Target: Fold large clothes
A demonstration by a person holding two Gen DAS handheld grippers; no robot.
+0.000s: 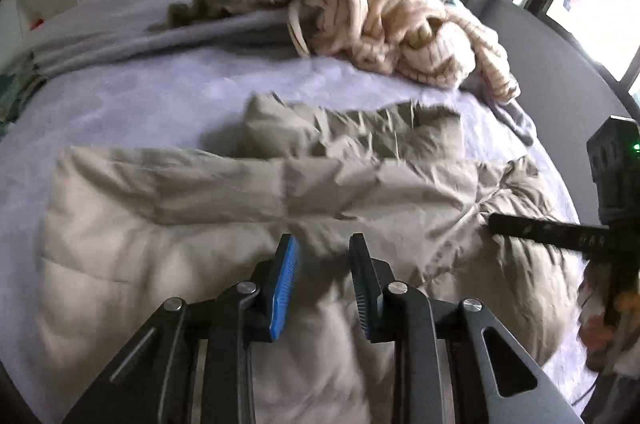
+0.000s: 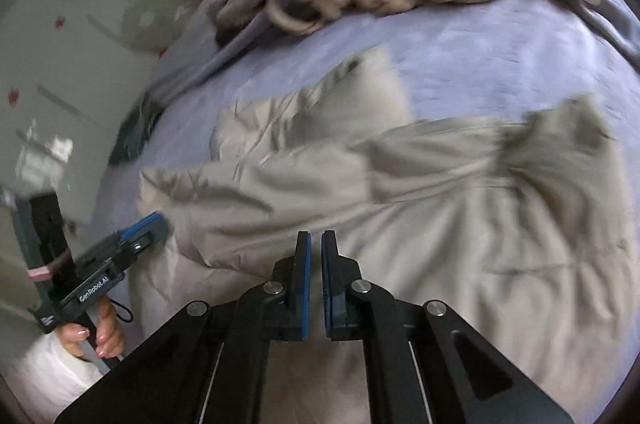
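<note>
1. Beige jacket lies partly folded on the bed.
2. Left tool slightly apart, empty; right tool nearly together, empty.
3. We judge we're between folds; next, grip the near hem.

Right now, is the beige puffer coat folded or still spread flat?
Partly folded: on the beige puffer coat a sleeve lies across the body, which still sprawls over the bed.
</note>
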